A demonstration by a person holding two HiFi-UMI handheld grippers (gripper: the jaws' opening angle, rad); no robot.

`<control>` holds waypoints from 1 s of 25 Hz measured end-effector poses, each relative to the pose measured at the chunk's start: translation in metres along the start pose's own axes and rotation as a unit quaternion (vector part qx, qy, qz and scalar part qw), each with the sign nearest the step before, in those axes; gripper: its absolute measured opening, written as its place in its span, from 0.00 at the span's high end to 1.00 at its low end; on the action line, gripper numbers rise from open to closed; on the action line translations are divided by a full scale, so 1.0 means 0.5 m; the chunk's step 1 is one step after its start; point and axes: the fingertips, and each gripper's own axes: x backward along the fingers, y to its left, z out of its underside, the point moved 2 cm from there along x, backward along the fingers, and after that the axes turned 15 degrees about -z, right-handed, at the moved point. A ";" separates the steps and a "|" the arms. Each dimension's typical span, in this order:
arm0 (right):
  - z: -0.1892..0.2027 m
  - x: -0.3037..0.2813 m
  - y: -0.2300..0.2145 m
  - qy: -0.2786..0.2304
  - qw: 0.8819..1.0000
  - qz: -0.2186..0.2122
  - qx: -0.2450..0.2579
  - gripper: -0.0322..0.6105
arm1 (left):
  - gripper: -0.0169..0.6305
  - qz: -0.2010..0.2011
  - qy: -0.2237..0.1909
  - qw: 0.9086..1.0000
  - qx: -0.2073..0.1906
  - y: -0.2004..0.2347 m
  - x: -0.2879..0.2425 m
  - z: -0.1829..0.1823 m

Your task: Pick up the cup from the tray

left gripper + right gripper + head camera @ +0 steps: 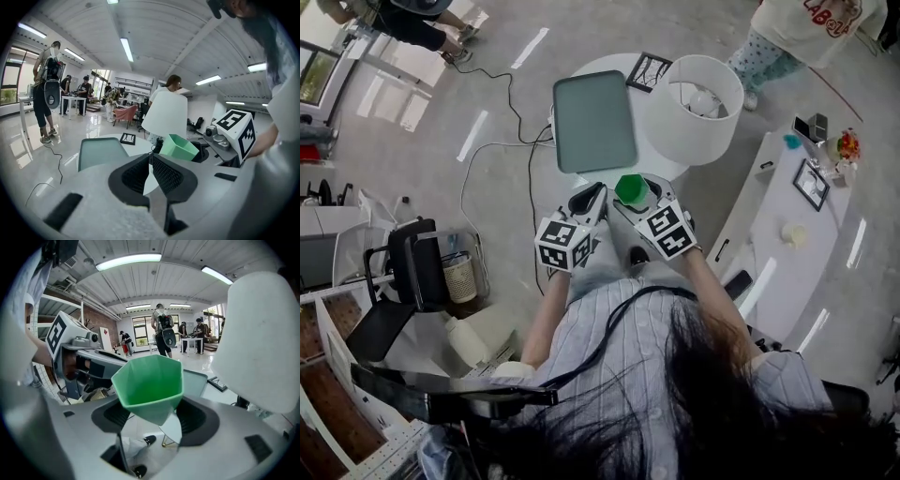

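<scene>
A green faceted cup (pixel 149 383) hangs in the air with my right gripper (pixel 152 416) shut on its lower part. In the head view the cup (pixel 631 187) and right gripper (pixel 636 199) sit just off the near edge of the round white table (pixel 661 169), close to my body. The grey-green tray (pixel 593 120) on that table holds nothing. My left gripper (pixel 587 198) is beside the right one, its pads meeting at the tips, nothing between them (pixel 151 159). From the left gripper view the cup (pixel 179 146) is to the right, the tray (pixel 101 152) ahead.
A white lamp shade (pixel 703 108) and a small black picture frame (pixel 648 70) stand on the round table behind the tray. Cables (pixel 502 141) trail over the floor at left. A long white table (pixel 797 234) stands at right, a cart (pixel 412 262) at left. People stand farther off.
</scene>
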 end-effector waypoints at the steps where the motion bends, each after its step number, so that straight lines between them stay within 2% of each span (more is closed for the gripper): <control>1: 0.007 0.009 0.008 0.000 1.000 -0.002 0.000 0.48 | 0.92 -0.001 0.003 1.000 -0.002 -0.012 0.009 0.008; 8: 0.043 0.036 0.054 -0.006 1.000 -0.014 -0.010 0.48 | 0.92 -0.020 0.012 1.000 -0.006 -0.046 0.072 0.042; 12: 0.042 0.037 0.077 -0.004 1.000 -0.024 -0.002 0.48 | 0.92 -0.037 0.023 0.999 0.000 -0.044 0.099 0.062; 18: 0.033 0.035 0.087 -0.011 1.000 -0.019 0.007 0.48 | 0.92 -0.044 0.045 0.998 -0.015 -0.045 0.144 0.109; 25: 0.034 0.011 0.141 -0.010 1.000 -0.027 -0.005 0.48 | 0.92 -0.060 0.037 0.997 0.001 -0.017 0.210 0.131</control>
